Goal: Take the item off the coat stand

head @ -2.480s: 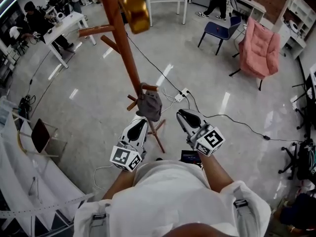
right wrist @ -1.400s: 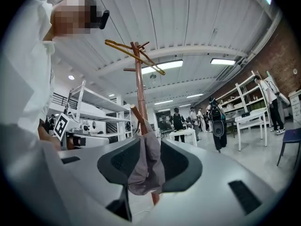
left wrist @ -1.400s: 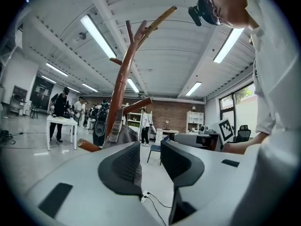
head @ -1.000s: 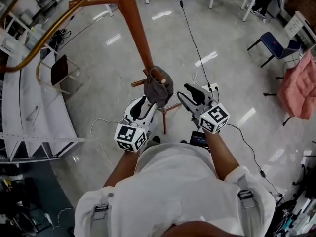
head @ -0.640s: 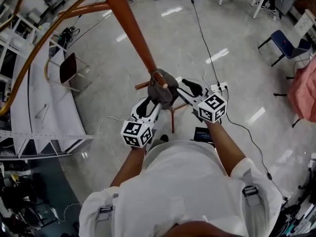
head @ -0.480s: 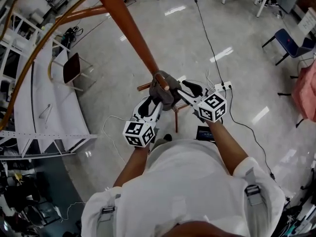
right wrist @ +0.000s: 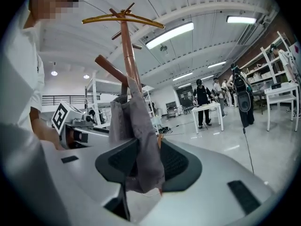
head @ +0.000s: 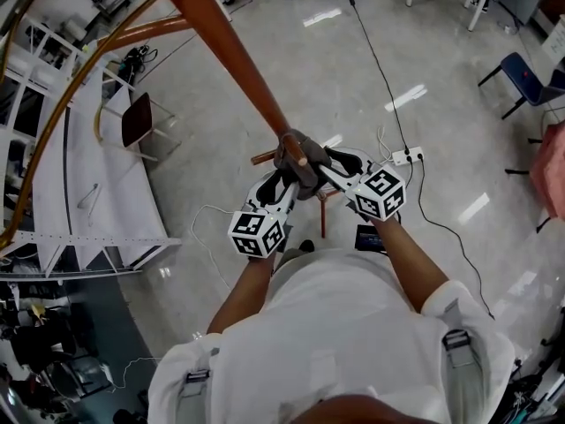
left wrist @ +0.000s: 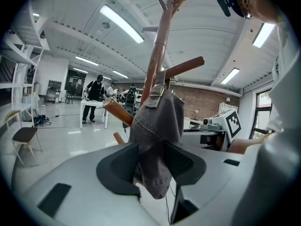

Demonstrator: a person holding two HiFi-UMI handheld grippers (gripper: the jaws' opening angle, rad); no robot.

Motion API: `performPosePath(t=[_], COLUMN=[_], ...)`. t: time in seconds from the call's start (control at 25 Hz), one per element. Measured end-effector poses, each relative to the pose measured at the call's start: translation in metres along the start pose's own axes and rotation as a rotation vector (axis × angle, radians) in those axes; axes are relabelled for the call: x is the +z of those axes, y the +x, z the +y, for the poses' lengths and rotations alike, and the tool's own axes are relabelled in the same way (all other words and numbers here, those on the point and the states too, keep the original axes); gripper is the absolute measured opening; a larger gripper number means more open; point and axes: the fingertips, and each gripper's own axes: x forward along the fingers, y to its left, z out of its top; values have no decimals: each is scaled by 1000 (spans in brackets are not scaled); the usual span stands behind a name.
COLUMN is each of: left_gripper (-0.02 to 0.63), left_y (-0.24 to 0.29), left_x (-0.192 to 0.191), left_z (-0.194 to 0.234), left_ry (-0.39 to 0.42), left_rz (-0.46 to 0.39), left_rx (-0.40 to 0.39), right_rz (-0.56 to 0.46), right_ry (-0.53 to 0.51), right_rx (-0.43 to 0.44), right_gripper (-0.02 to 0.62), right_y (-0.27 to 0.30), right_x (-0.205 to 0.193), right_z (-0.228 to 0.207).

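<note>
A grey cloth item (head: 293, 151) hangs from a low peg of the wooden coat stand (head: 231, 53). Both grippers meet at it from below. In the left gripper view the cloth (left wrist: 157, 126) fills the gap between the dark pads, and my left gripper (left wrist: 150, 166) is shut on its lower part. The right gripper view shows the same cloth (right wrist: 136, 126) pinched from the other side by my right gripper (right wrist: 148, 166). From the head camera, the left gripper (head: 287, 181) sits just below the item and the right gripper (head: 333, 162) beside it. The cloth's loop stays on the peg.
More pegs (left wrist: 183, 68) stick out of the stand's pole above the item. A white power strip (head: 408, 156) and cables lie on the glossy floor. White shelving (head: 84, 193) stands at the left, a blue chair (head: 530, 71) at the far right, and people at tables far behind.
Both grippers have risen and moved inward onto the hanging cloth, from beside and below it to jaws closed round it. The head camera has drifted, so the stand sits slightly lower in view.
</note>
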Motion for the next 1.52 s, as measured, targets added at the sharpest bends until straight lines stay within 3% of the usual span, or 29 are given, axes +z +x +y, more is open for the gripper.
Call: performPosePath(t=[0.16, 0.44, 0.64, 1.52], left_gripper=[93, 26, 18, 15], left_y=[1, -9, -22, -72], left_x=[-3, 1, -2, 35], left_z=[8, 11, 10, -36], left_ry=[-22, -58, -91, -72], left_rz=[9, -18, -39, -209], left_rx=[-4, -39, -78, -141], right_rz=[3, -19, -38, -180], right_ry=[8, 21, 31, 0], right_rx=[-2, -6, -19, -28], right_gripper=[138, 100, 92, 72], right_y=[-2, -12, -20, -73], right_x=[-3, 1, 0, 36], right_z=[5, 8, 10, 43])
